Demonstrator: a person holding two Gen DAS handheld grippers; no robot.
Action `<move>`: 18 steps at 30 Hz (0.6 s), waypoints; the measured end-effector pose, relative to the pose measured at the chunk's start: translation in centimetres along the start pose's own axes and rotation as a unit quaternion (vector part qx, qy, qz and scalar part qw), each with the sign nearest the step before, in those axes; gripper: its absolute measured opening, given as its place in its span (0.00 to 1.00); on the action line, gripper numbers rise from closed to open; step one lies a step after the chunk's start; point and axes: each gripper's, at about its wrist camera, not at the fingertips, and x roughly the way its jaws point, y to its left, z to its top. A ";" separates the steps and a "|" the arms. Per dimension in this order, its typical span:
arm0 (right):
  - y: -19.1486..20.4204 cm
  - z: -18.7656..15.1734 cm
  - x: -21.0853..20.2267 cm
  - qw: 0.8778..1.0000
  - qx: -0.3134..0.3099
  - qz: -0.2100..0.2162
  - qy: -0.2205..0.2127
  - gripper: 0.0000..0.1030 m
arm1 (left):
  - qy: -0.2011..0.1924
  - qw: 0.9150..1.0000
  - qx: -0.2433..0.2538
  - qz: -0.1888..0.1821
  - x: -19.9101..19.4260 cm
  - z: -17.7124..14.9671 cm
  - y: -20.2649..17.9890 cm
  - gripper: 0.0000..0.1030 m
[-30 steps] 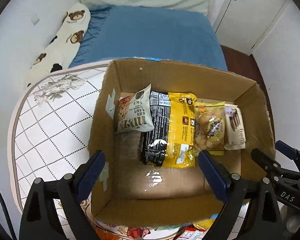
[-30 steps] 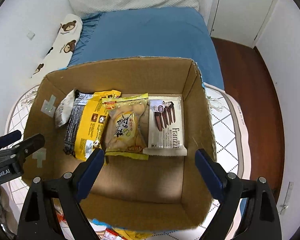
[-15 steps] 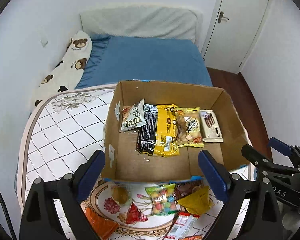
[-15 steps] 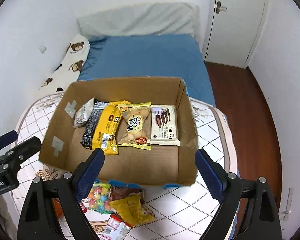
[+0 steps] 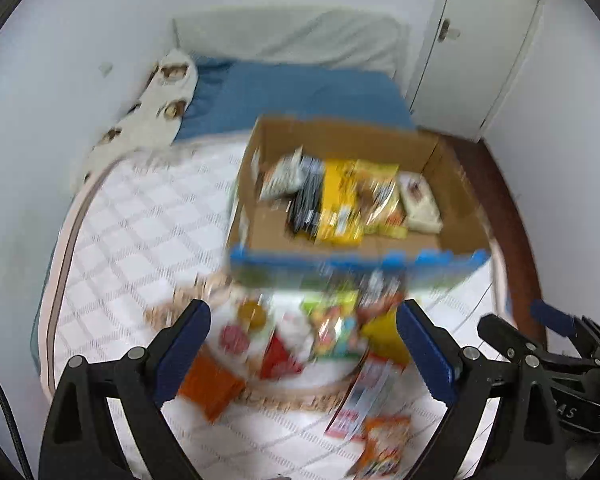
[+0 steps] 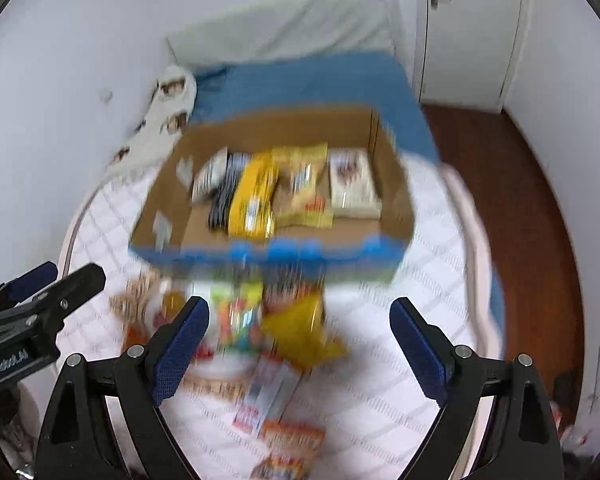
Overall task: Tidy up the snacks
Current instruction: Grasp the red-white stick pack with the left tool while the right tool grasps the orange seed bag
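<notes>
Here, through my left wrist camera, my left gripper (image 5: 302, 342) stands wide with nothing between its blue pads, hovering above the worktop (image 5: 132, 240), which wears a white quilted cover with a checked pattern. The picture is blurred, so labels are unreadable. Beyond the fingers sits the cardboard box (image 5: 340, 140) with a blue front edge, and inside it a row of snack packets (image 5: 340, 200) lies side by side against the far part of the floor: a grey-white one at the left, a dark one, a yellow one, a yellowish bag, and a pale flat pack at the right. In front of the box, loose snacks (image 5: 332, 332) are scattered on the cover, among them an orange packet (image 5: 210, 388), a red one, a multicoloured bag and a yellow bag. My right gripper (image 5: 540, 332) shows at the right edge. Behind the worktop lies a bed with a blue sheet (image 5: 292, 92) and a bear-print pillow (image 5: 156, 108). Through my right wrist camera, my right gripper (image 6: 300, 338) is likewise spread wide and empty, above the same scattered snacks (image 6: 296, 328); the box (image 6: 284, 124) with its packets (image 6: 280, 192) sits just beyond them. My left gripper (image 6: 52, 284) appears at the left edge, and a white door (image 6: 468, 28) and brown floor (image 6: 512, 184) show at the right.
</notes>
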 end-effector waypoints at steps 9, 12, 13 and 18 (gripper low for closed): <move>-1.4 -13.8 11.5 0.974 0.069 0.034 0.212 0.91 | 0.142 0.986 0.027 0.079 8.6 -11.0 2.1 0.92; -1.7 -16.5 14.7 0.962 0.084 0.036 0.257 0.91 | 0.176 0.981 0.026 0.082 10.2 -13.2 2.7 0.92; -1.7 -17.2 15.4 0.961 0.085 0.033 0.262 0.86 | 0.181 0.980 0.026 0.083 10.6 -13.7 2.7 0.92; -2.1 -18.0 15.3 0.971 0.055 -0.015 0.230 0.54 | 0.196 0.978 0.035 0.058 11.4 -14.6 1.4 0.92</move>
